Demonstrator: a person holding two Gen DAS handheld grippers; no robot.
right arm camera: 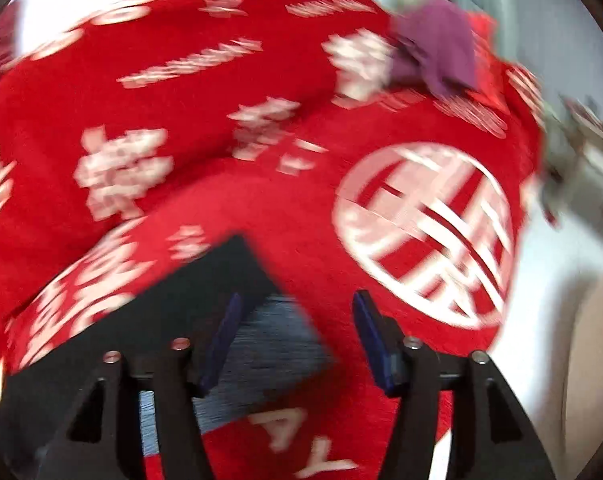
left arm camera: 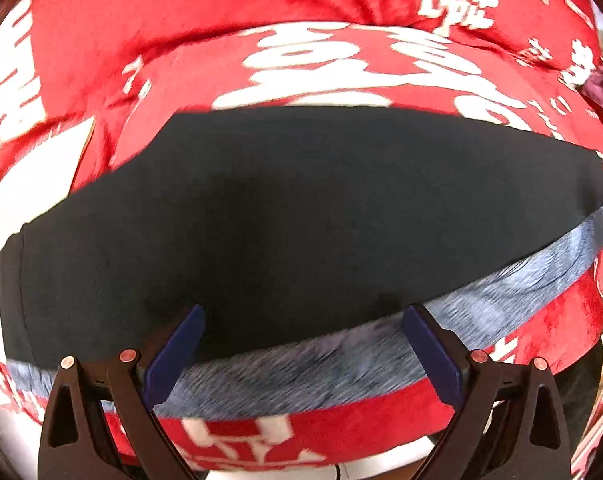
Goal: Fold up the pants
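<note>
Dark pants (left arm camera: 301, 208) lie flat on red blanket (left arm camera: 181, 20), fleecy grey lining edge nearest; left gripper (left arm camera: 301, 344) and right gripper (right arm camera: 297, 336) both spread wide, empty (likely poised over that edge for a fold).

Home setting: red printed blanket (left arm camera: 141, 12), purple garment (right arm camera: 437, 44), white floor (right arm camera: 561, 280)

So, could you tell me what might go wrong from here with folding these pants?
Three risks, as I judge them:
1. Both grippers, left and right, are open over the dark pants, so a pinch may catch only the top layer.
2. The red blanket beneath is soft and wrinkled, so a low grasp could grab it too.
3. The right wrist view is blurred, suggesting fast motion that could miss the pants' corner.
</note>
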